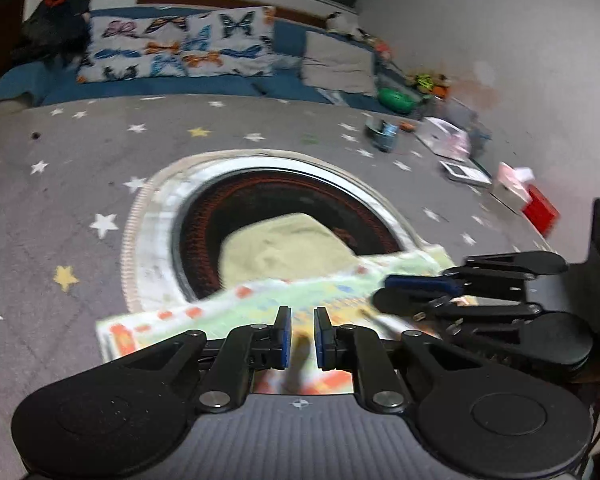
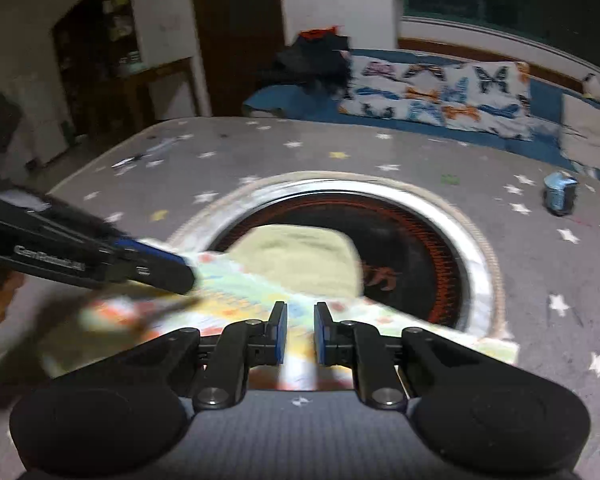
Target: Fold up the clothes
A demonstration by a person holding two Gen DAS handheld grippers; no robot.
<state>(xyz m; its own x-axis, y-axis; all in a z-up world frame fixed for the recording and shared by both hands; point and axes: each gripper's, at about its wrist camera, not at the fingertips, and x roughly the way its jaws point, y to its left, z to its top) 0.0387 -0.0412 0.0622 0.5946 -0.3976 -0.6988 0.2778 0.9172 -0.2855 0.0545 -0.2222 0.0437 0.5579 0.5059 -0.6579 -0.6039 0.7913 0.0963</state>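
Observation:
A light cloth printed with orange and green squares point(image 1: 220, 312) point(image 2: 240, 292) lies across the near rim of a round black-and-red mat point(image 1: 156, 240) point(image 2: 480, 272). A folded pale yellow garment point(image 1: 284, 248) point(image 2: 296, 256) rests on the mat behind it. My left gripper point(image 1: 302, 316) point(image 2: 188, 276) is over the cloth's near edge, its jaws narrowly apart with a pinched ridge of cloth between them. Just to the right, my right gripper point(image 2: 300, 308) point(image 1: 384, 290) hovers over the same cloth. A small gap shows between its pads, and the cloth lies flat below.
Everything lies on a grey star-printed sheet point(image 1: 60, 200). A butterfly pillow point(image 1: 180, 44), a grey cushion point(image 1: 336, 64) and a green ball point(image 1: 396, 100) line the far side. Boxes point(image 1: 448, 140) and a red box point(image 1: 540, 208) sit along the right wall. A blue toy point(image 2: 560, 196) lies far right.

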